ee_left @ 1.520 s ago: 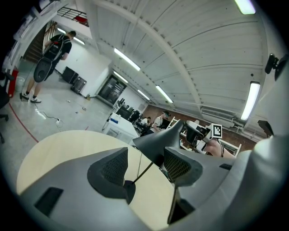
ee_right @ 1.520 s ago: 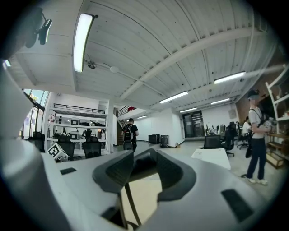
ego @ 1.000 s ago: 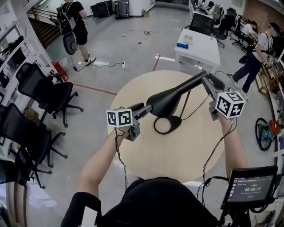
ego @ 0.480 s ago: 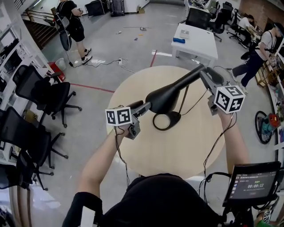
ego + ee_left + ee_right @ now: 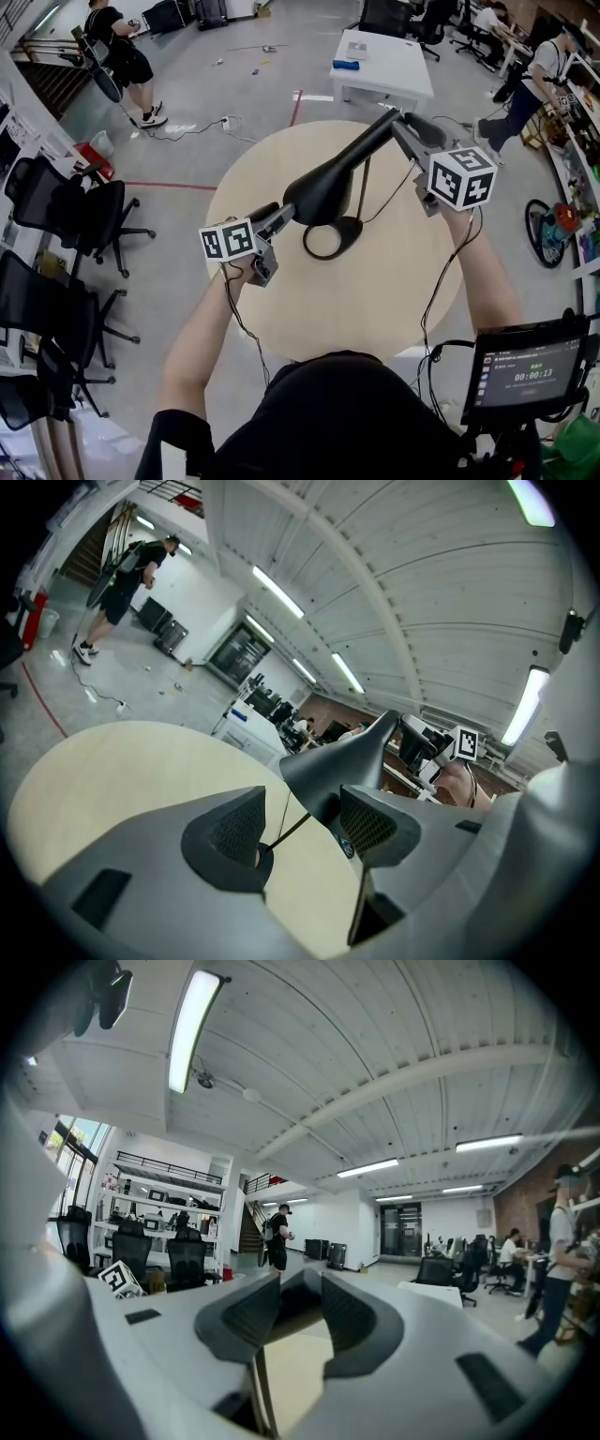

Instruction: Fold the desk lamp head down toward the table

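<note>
Mid-table, the desk lamp has a gripper at each end and plenty of bare tabletop around it.

Its ring base sits roughly centre of the round table, well in from every edge. The lamp head hangs low to the left. The left gripper is right at the head's tip, jaws apart, nothing clamped. The right gripper has the lamp arm's upper end between wide jaws that are closing. Office chairs and a white desk stand well clear.
</note>
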Demonstrator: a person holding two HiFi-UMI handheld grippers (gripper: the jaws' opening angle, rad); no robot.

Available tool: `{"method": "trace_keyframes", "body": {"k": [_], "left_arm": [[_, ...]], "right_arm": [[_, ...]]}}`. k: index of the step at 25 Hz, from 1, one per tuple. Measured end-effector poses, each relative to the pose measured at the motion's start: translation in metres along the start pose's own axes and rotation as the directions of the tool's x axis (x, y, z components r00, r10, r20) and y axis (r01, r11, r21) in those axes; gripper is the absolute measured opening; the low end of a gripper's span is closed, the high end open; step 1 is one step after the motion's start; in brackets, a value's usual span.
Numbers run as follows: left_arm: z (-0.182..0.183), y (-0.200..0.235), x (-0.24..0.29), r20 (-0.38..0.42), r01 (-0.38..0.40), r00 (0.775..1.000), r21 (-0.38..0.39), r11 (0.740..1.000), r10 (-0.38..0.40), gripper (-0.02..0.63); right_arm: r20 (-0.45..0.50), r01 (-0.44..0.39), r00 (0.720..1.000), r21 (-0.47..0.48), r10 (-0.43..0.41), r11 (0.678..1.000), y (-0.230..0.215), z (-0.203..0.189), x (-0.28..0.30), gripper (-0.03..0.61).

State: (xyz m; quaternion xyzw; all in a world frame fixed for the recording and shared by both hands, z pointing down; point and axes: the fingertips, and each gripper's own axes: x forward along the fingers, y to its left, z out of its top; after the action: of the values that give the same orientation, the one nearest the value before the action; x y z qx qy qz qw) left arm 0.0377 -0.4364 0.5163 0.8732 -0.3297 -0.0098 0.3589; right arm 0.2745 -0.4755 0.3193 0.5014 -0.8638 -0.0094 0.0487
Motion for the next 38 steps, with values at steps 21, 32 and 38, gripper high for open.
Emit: {"method": "trace_keyframes", "body": {"k": [21, 32, 38], "left_arm": [[-0.012, 0.001, 0.013, -0.022, 0.006, 1.000, -0.013, 1.000, -0.006, 0.256], [-0.016, 0.002, 0.016, -0.031, 0.004, 1.000, -0.024, 1.000, -0.005, 0.256], [-0.021, 0.003, 0.019, -0.030, 0.008, 1.000, -0.050, 0.999, -0.009, 0.256]], "right_arm": [[0.013, -0.012, 1.000, -0.007, 0.012, 1.000, 0.004, 0.004, -0.002, 0.143], [-0.002, 0.001, 1.000, -0.085, -0.001, 0.996, 0.008, 0.006, -0.003, 0.143], [-0.004, 0.001, 1.000, -0.101, -0.001, 0.995, 0.010, 0.006, -0.003, 0.143]]}}
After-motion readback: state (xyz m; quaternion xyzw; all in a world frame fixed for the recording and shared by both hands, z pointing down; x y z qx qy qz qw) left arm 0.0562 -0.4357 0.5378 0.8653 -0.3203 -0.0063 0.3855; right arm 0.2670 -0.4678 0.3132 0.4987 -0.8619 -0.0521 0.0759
